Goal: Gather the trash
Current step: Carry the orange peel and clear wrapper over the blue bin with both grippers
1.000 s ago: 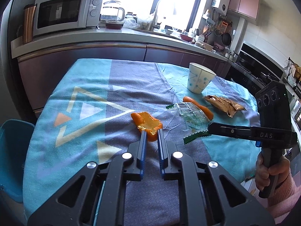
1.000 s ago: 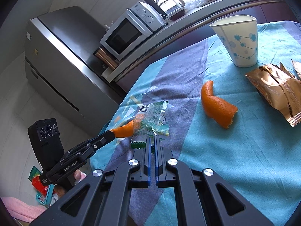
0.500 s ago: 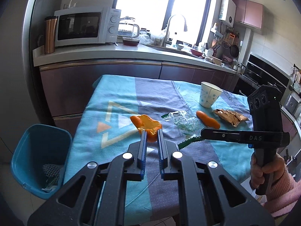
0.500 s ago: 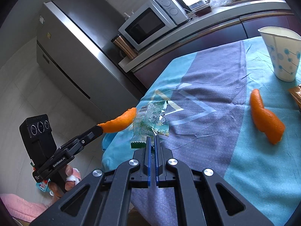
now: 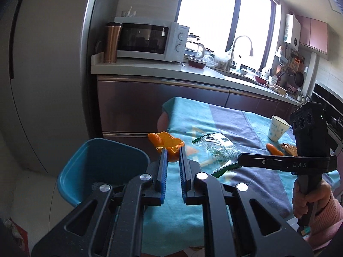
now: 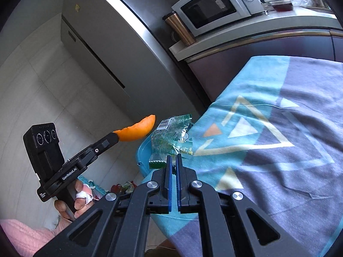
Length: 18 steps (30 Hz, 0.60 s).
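Observation:
My left gripper [image 5: 172, 150] is shut on an orange peel [image 5: 166, 143], held in the air beside the table's left edge, just right of a blue bin [image 5: 100, 167] on the floor. The peel also shows in the right wrist view [image 6: 137, 131]. My right gripper [image 6: 173, 156] is shut on a clear green-edged plastic wrapper [image 6: 171, 137], held over the table's left edge with the bin [image 6: 142, 152] partly hidden behind it. The wrapper also shows in the left wrist view [image 5: 216, 150].
On the blue-and-purple tablecloth [image 5: 225, 126] lie a second orange peel [image 5: 273, 149], a brown foil packet [image 5: 289, 148] and a paper cup [image 5: 278, 131]. A counter with a microwave [image 5: 150, 40] stands behind. A steel fridge [image 6: 103, 49] is at the left.
Both grippers have carried their loads left, away from the table's middle and toward the blue bin. The bin is now close under the left gripper. Both grips are unchanged.

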Motion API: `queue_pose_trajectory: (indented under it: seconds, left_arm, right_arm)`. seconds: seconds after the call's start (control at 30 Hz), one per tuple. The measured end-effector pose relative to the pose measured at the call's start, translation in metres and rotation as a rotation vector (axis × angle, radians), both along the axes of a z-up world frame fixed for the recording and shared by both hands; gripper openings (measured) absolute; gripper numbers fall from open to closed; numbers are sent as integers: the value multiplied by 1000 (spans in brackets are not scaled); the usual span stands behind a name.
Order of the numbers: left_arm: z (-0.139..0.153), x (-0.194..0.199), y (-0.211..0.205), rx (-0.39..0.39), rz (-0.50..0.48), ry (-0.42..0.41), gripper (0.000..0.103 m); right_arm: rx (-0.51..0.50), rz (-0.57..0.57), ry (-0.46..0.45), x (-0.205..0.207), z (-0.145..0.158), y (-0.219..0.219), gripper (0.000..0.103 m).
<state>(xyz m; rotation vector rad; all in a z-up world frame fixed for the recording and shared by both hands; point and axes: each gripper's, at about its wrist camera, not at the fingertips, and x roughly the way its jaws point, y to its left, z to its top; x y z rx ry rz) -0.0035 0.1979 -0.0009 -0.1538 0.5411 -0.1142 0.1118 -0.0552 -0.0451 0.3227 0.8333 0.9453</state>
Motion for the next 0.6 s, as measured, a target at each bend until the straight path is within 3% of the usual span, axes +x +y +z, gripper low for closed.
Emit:
queue_pose_trajectory:
  seconds: [0.27,0.6]
  left_arm:
    - [-12,-1,44,2,90,23,11]
    - [-52,18,80,-11,159,127,11]
  right_arm:
    - [-31,70,8,11,1,50,2]
    - [-106,115,43,33,-8,104,2]
